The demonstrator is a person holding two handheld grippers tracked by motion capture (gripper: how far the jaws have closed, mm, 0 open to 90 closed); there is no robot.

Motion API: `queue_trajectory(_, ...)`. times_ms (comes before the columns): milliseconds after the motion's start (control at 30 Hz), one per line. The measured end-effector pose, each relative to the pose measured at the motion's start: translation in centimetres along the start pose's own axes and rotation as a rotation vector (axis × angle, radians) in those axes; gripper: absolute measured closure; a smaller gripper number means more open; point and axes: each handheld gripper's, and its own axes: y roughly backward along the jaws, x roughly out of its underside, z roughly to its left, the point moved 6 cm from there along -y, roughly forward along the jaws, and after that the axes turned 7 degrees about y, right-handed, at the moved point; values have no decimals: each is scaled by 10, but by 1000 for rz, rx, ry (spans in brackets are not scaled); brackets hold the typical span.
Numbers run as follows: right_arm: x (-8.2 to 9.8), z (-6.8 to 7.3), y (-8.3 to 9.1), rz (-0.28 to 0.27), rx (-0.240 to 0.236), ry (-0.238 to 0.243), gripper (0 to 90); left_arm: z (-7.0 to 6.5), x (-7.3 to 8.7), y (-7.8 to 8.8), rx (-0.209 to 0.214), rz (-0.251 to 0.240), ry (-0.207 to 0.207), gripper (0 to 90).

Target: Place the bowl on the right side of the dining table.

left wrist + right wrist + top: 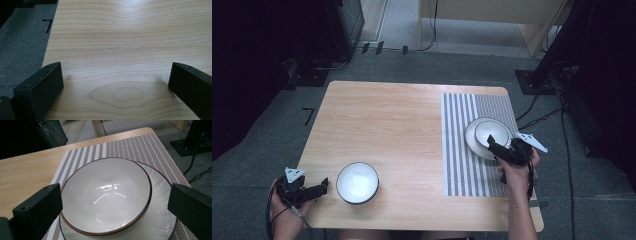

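Brown-rimmed bowl [106, 195] shows between right fingers [37, 205].

A light wooden tabletop [387, 125] stands on grey carpet floor [257, 150]. At 12 o'clock there is pale wooden furniture [492, 15], with black cables [432, 30] hanging near it. At 2 o'clock a black stand base [532, 82] sits on the floor. A dark cabinet [344, 25] is at 11 o'clock. Both sides of the room are dark.

Dim room edges, soft overhead light, glare in bowl [106, 195].
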Motion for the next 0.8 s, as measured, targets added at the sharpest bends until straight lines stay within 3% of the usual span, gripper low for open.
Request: queue_trajectory(800,15,-1,21,31,-11,14,0,0,0,0,4,1,-5,0)
